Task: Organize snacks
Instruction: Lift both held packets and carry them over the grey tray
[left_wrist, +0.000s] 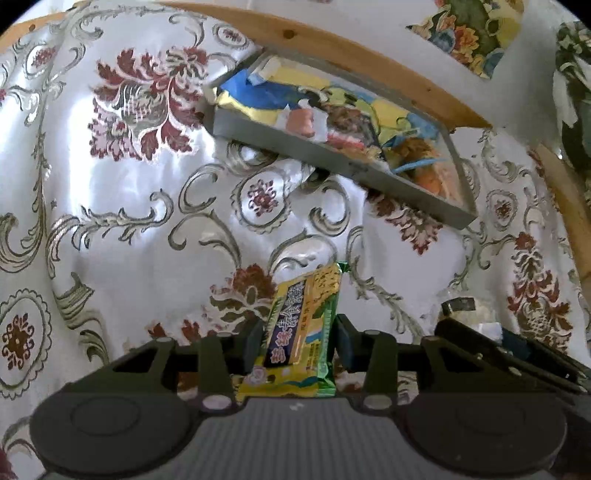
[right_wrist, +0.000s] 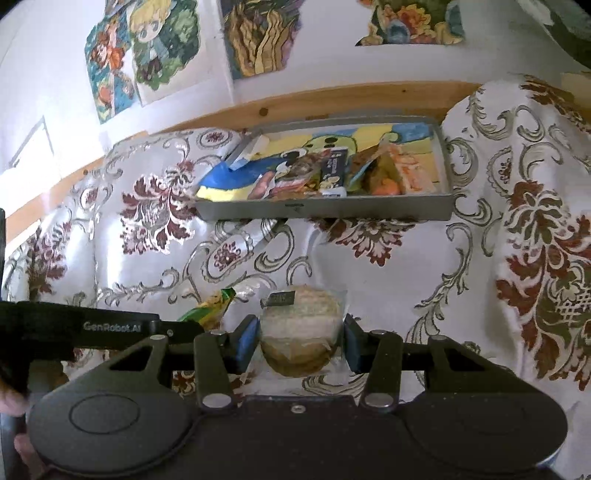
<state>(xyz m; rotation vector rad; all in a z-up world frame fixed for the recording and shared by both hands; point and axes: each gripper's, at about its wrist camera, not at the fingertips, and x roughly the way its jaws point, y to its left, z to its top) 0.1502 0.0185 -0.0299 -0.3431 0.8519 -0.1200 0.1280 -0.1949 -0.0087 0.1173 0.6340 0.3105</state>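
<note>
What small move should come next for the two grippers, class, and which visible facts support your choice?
Probably carry both forward to the grey tray. The left gripper is shut on the green-and-yellow snack packet, the right gripper on the wrapped round cake, and the tray ahead already holds other snacks with room at its right end.

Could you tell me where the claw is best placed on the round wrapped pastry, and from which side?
Judging by its disc shape, grip the round wrapped pastry across its widest middle, coming level from the near side, as the right claw does, with fingers on opposite curved edges.
</note>
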